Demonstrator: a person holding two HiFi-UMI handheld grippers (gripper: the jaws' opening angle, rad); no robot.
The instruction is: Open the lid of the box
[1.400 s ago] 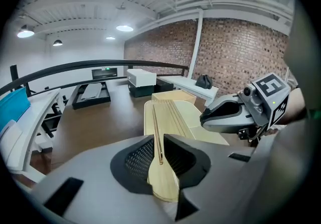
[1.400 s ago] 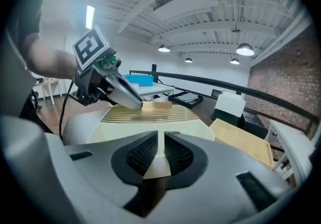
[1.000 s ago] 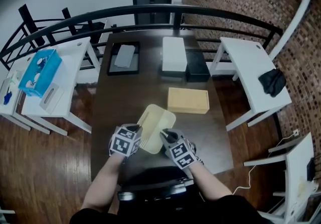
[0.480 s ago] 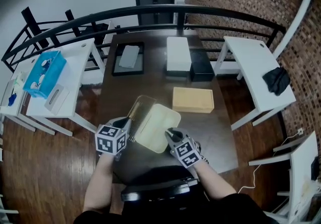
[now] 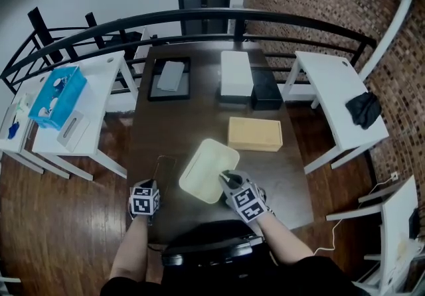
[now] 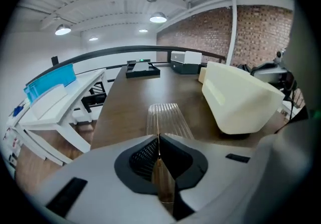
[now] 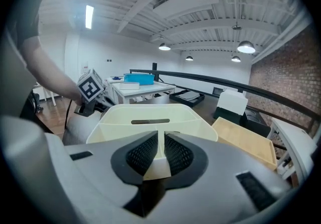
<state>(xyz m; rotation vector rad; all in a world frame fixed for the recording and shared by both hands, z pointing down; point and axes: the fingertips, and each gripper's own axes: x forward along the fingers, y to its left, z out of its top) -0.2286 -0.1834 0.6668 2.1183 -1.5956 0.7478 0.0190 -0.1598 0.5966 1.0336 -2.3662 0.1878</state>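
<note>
An open cream plastic box (image 5: pixel 207 170) stands on the dark table (image 5: pixel 199 119), and my right gripper (image 5: pixel 228 178) is shut on its near rim. In the right gripper view that rim runs between the pads, with the box (image 7: pixel 150 117) just ahead of my right gripper (image 7: pixel 163 150). The clear ribbed lid (image 5: pixel 165 171) lies flat on the table left of the box. My left gripper (image 5: pixel 153 186) is shut on its near edge. The left gripper view has the lid (image 6: pixel 163 116) stretching out from my left gripper (image 6: pixel 158 155), the box (image 6: pixel 241 100) to its right.
A tan flat box (image 5: pixel 255 133) lies just behind the cream box. Farther back are a white box (image 5: pixel 236 73), a black box (image 5: pixel 263 89) and a black tray (image 5: pixel 167 77). White side tables (image 5: pixel 73 112) flank the table, with a blue bin (image 5: pixel 55 95) at left.
My left gripper carried the clear lid off the cream box, leftward and down onto the table. The right gripper has stayed on the box rim.
</note>
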